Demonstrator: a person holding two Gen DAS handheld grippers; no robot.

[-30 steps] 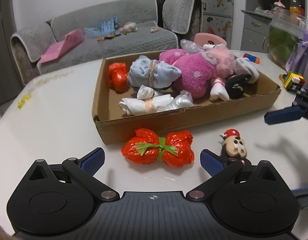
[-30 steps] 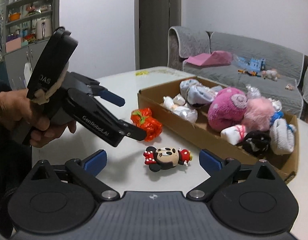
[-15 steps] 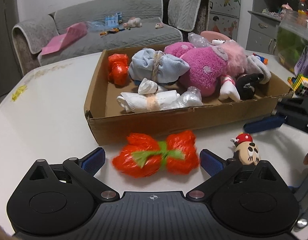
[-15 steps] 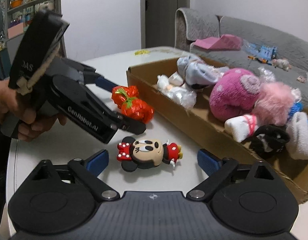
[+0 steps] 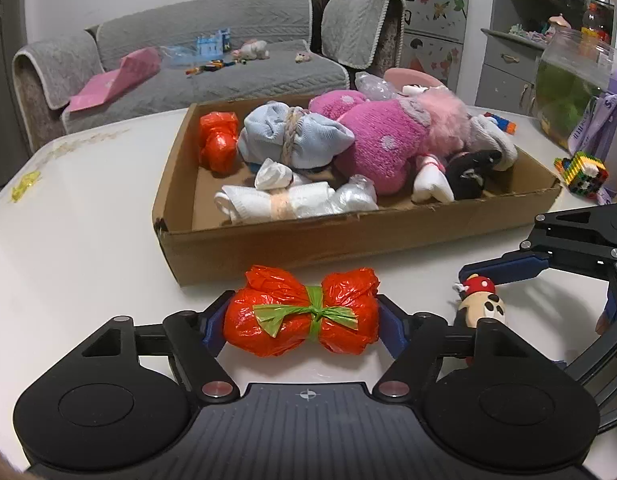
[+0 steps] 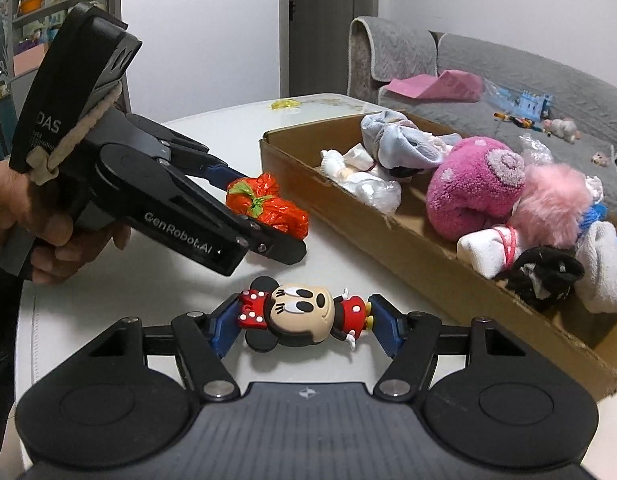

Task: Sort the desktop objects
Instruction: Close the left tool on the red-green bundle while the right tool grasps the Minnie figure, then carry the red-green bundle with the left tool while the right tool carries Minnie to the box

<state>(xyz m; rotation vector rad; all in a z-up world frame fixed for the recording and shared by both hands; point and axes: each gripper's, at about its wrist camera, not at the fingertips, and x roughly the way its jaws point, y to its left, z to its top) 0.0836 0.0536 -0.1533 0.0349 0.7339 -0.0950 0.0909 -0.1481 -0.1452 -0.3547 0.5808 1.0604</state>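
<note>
My left gripper [image 5: 302,320] is shut on a red plastic bundle tied with green tape [image 5: 302,314], which lies on the white table in front of the cardboard box [image 5: 348,240]. In the right wrist view the same bundle [image 6: 268,206] sits between the left gripper's fingers. My right gripper [image 6: 304,324] is shut on a Minnie Mouse figure [image 6: 300,312] lying on its back on the table; the figure also shows in the left wrist view [image 5: 478,300]. The box holds a pink plush toy [image 5: 388,136], a blue cloth bundle [image 5: 292,136], white socks and another red bundle [image 5: 218,140].
The white table [image 5: 76,248] carries a colourful block cube [image 5: 584,172] and a fish tank [image 5: 568,80] at the right. A grey sofa [image 5: 228,68] with toys stands behind. The box's near wall [image 6: 428,256] runs close to both grippers.
Both grippers moved forward and down and closed: the left one around the red bundle, the right one around the Minnie figure. Both were open a second ago.
</note>
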